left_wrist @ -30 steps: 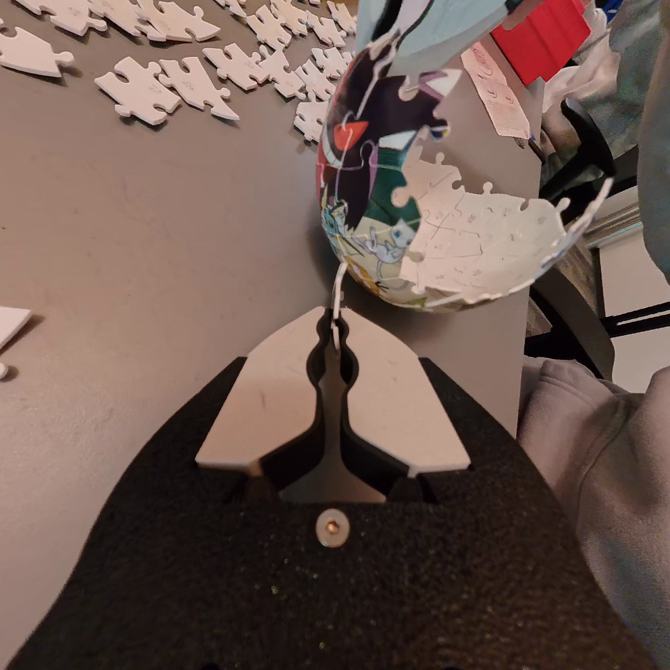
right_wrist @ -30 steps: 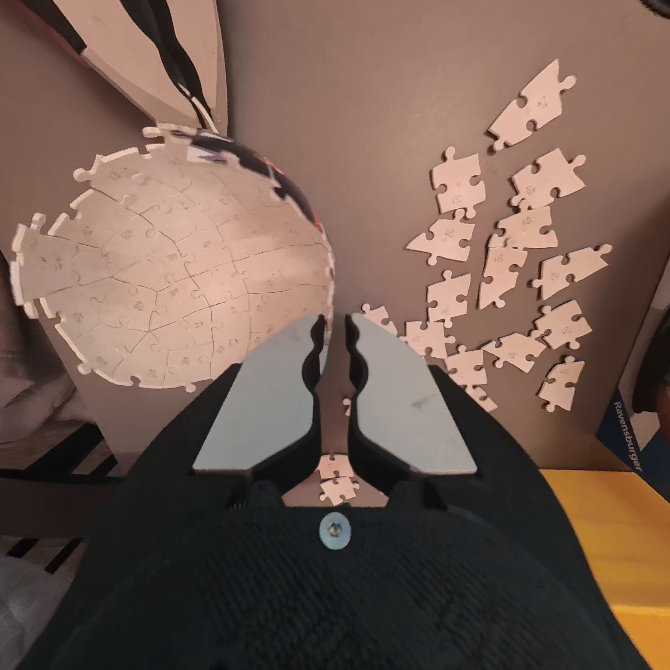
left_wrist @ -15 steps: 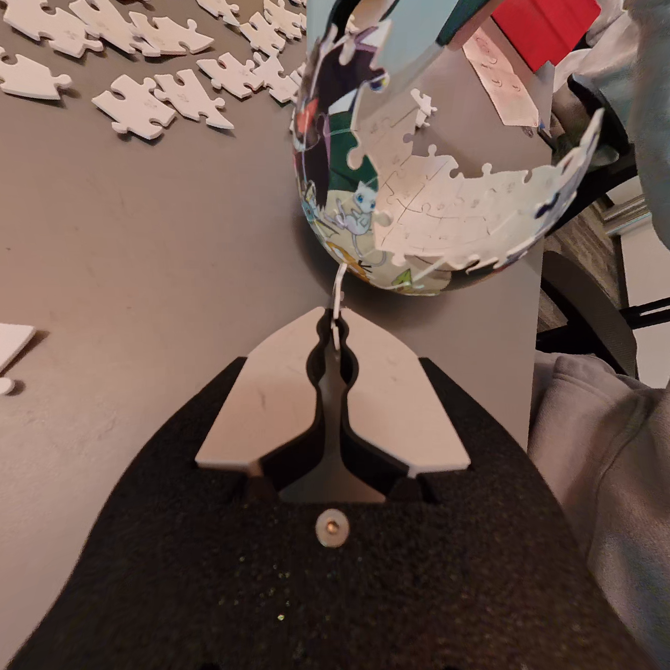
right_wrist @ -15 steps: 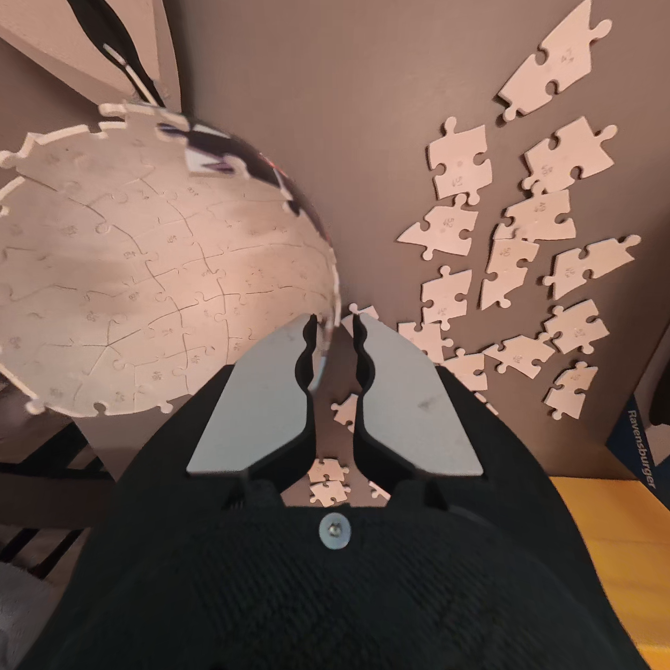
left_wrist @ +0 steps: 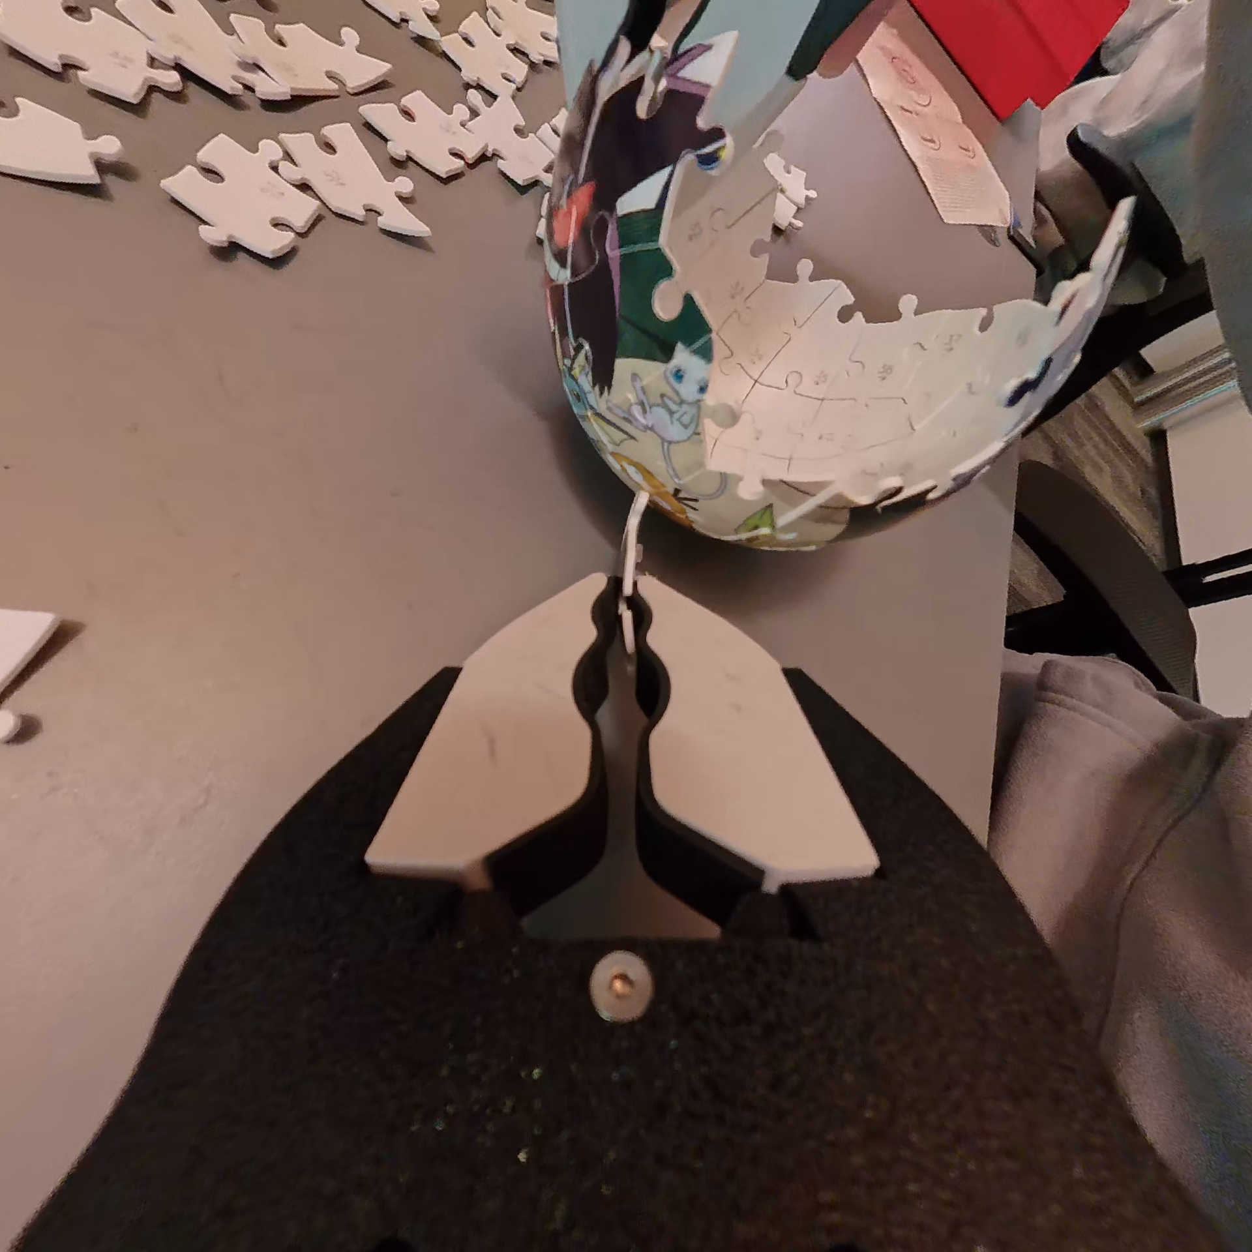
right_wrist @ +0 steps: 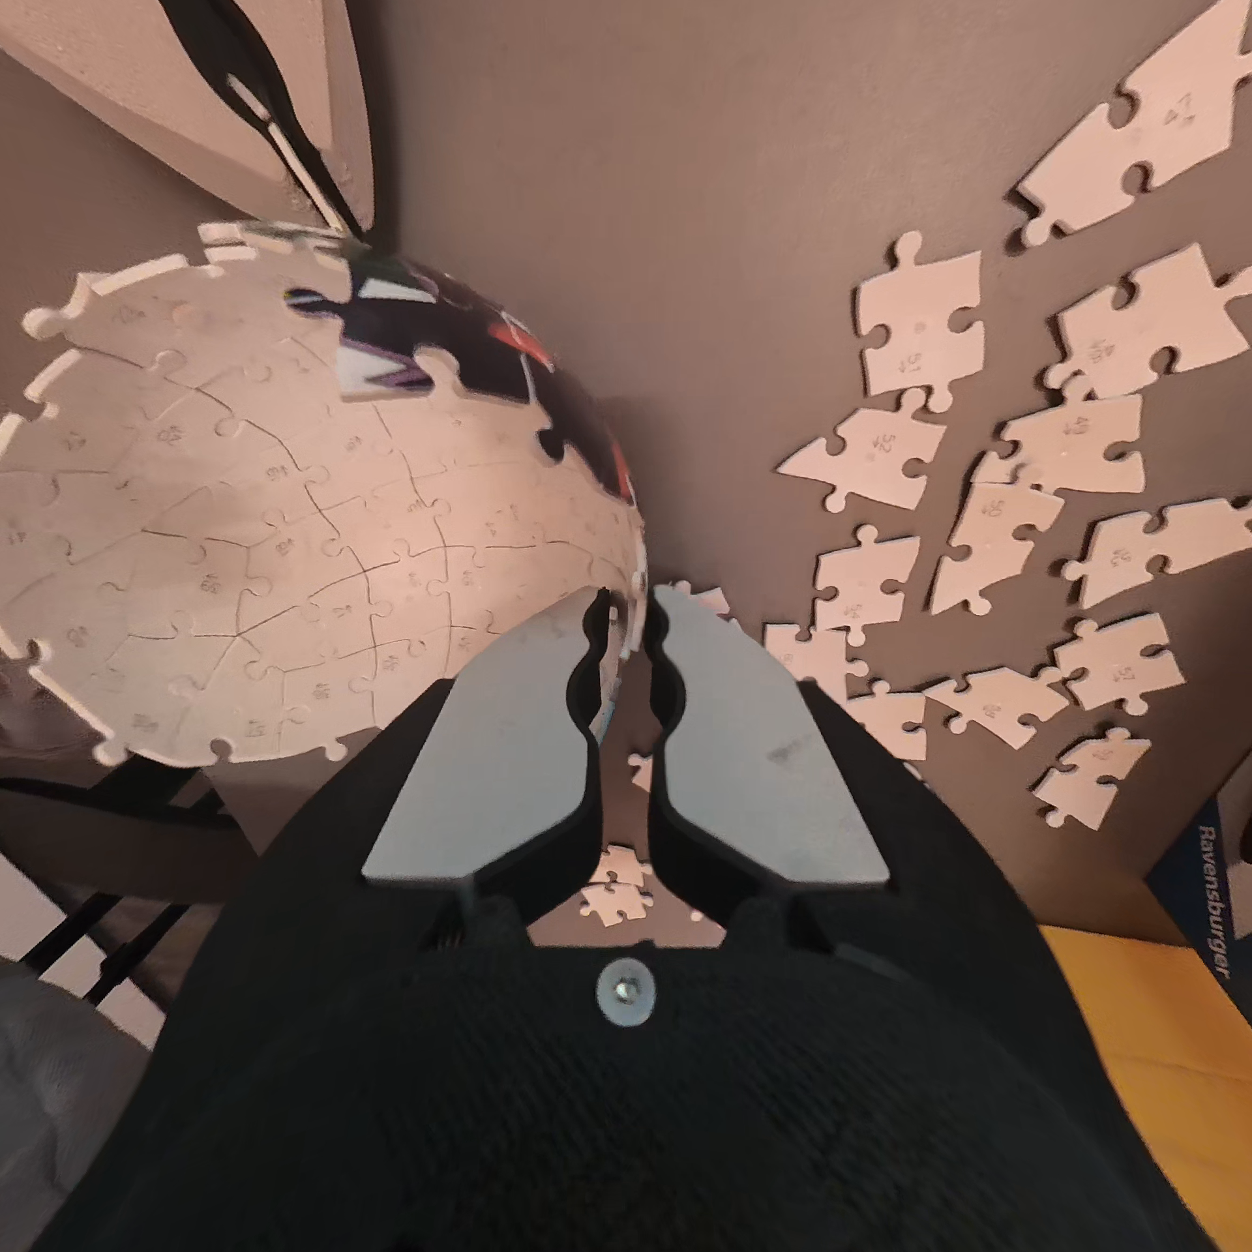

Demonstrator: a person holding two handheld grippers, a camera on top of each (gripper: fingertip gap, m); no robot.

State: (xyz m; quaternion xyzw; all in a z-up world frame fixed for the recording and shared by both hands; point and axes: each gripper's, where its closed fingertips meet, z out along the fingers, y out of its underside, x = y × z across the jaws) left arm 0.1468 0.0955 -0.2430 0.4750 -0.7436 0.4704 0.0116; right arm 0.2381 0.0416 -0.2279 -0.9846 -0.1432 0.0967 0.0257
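1. Jaws of the left gripper (left_wrist: 627, 596) are closed on a single white puzzle piece (left_wrist: 630, 542), held edge-on so that only its thin side shows. Its far end touches the printed underside of the puzzle ball (left_wrist: 813, 379).
2. Jaws of the right gripper (right_wrist: 627, 599) straddle the rim of the ball with only a narrow gap. They look pinched on the wall, though the contact itself is hard to see. In the left wrist view its pale fingers (left_wrist: 738, 54) come down over the top of the ball.
3. That ball is a half-built shell. Its outside is printed with cartoon figures, its inside is plain white, and it has a jagged, knobbed edge. It sits over the table (left_wrist: 271, 440) near the edge, tilted, with the opening towards the person's side.
4. Half a second ago the right jaws stood wider about the rim; now they have drawn in. Over the last second the shell has also turned a little, and more of its printed side faces the left gripper. The held piece has kept its place at the lower surface throughout.
5. Loose pieces (left_wrist: 237, 196) lie face down in a scatter farther back on the table, well apart from the ball. The right wrist view shows the same group (right_wrist: 921, 339) just beside it.
6. Round about are a grey sleeve (left_wrist: 1118, 847), a red box (left_wrist: 1003, 47) and a printed paper sheet (left_wrist: 942, 149).
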